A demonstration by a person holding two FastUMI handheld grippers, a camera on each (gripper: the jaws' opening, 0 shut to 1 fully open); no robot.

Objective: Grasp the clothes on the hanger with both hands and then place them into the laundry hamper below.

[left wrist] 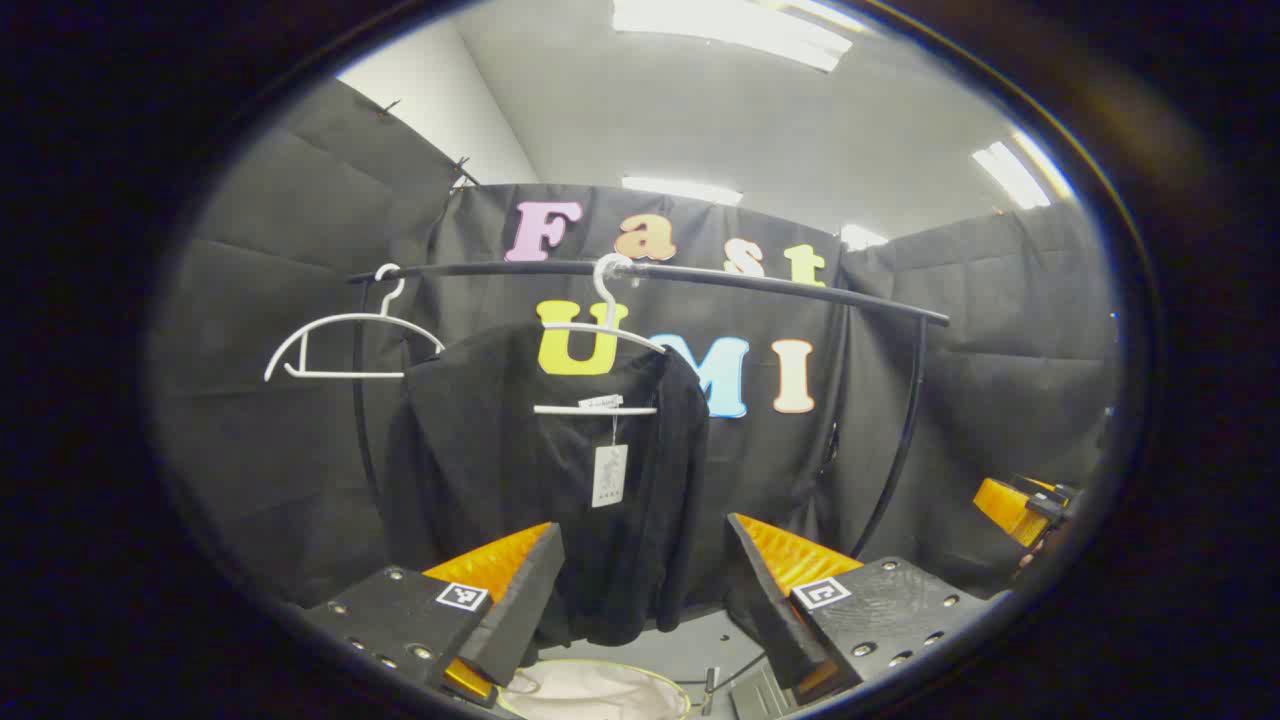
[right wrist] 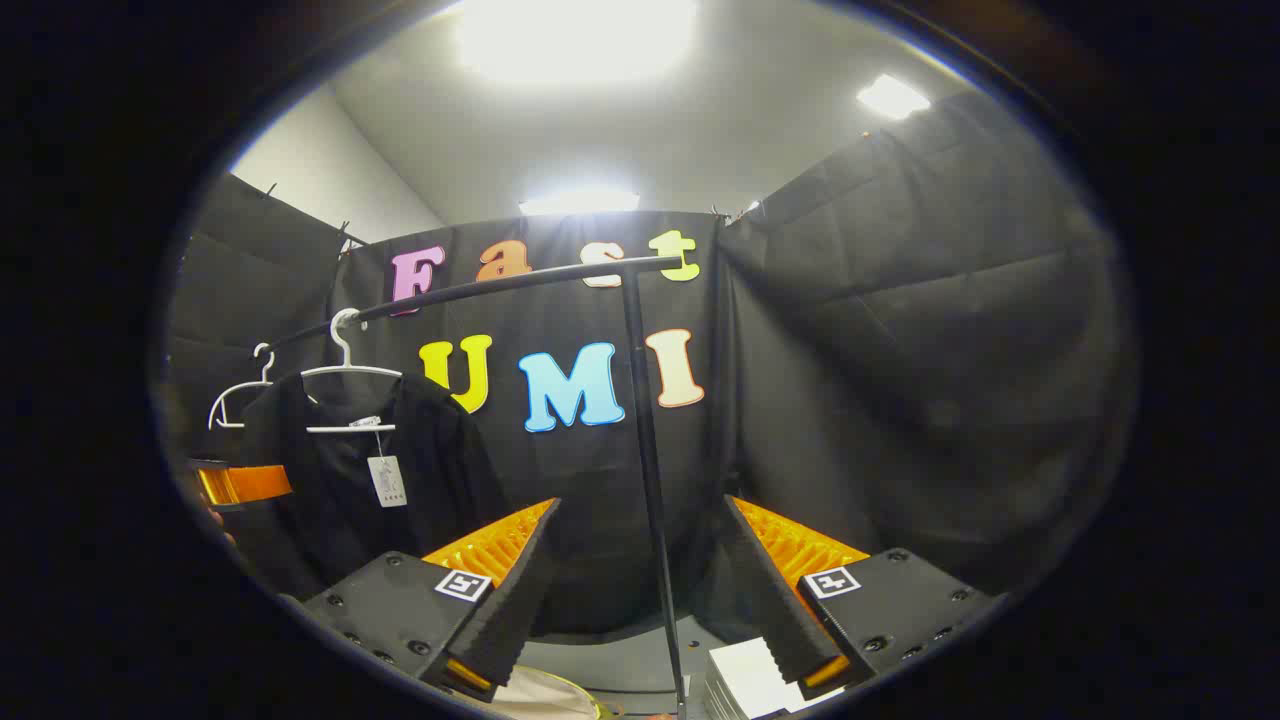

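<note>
A curved black metal garment rail (left wrist: 700, 275) spans the booth and serves as the reference for all positions here. From it hangs a white plastic hanger (left wrist: 600, 345) carrying a black long-sleeved garment (left wrist: 530, 480) with a white paper tag (left wrist: 609, 475) dangling at the neck; the garment drapes straight down below the rail, still fully on its hanger. A second, bare white plastic hanger (left wrist: 335, 345) hooks on the rail just beside the rail's left end, apart from the loaded one. In the left gripper view, the left gripper (left wrist: 645, 610) sits below the rail and directly before the garment, its jaws spread wide with the cloth visible between them and no contact evident. Beneath the garment, at the foot of the rail, shows the pale fabric lining of a round laundry hamper (left wrist: 590, 695) with a yellowish rim. In the right gripper view, the right gripper (right wrist: 640, 610) faces the rail's right upright post (right wrist: 650, 480), jaws likewise wide apart and holding nothing; the garment (right wrist: 340, 500) hangs off to the left of that post, well apart from these fingers. A stack of white sheets (right wrist: 745, 685) lies near the base of the post. The other gripper appears at the far left edge of this view, near the garment's sleeve.
</note>
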